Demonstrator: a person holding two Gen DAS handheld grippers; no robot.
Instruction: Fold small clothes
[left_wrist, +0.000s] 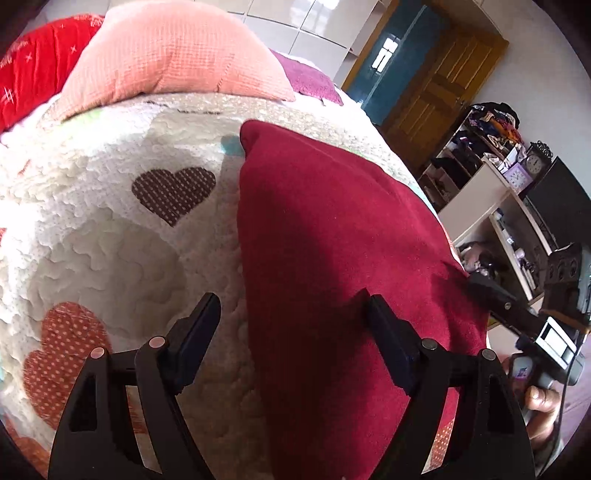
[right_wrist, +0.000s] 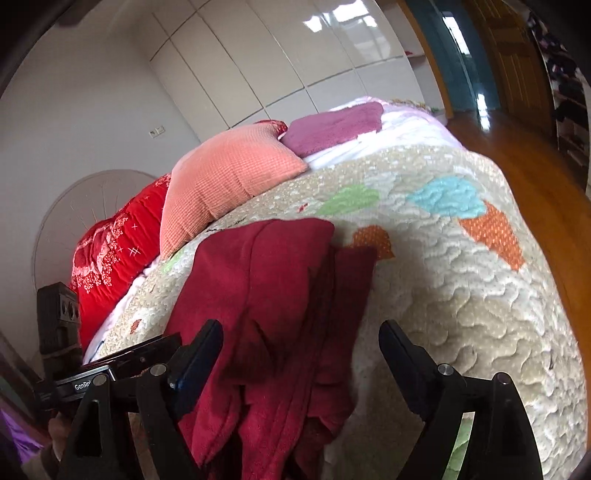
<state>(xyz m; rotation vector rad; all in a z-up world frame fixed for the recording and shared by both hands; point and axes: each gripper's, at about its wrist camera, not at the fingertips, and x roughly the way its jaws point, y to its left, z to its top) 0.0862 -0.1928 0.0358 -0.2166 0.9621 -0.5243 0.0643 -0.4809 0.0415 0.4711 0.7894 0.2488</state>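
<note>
A dark red fleece garment lies on the heart-patterned quilt of a bed, folded lengthwise with a smooth top. My left gripper is open just above its near left edge, one finger over the quilt, the other over the cloth. In the right wrist view the same garment shows layered folds hanging toward the bed's near edge. My right gripper is open and empty, straddling the garment's near end. The right gripper also shows in the left wrist view at the garment's right edge.
A salmon pillow and a red blanket lie at the head of the bed, with a purple towel beyond. Shelves with clutter and a wooden door stand to the right. Wooden floor borders the bed.
</note>
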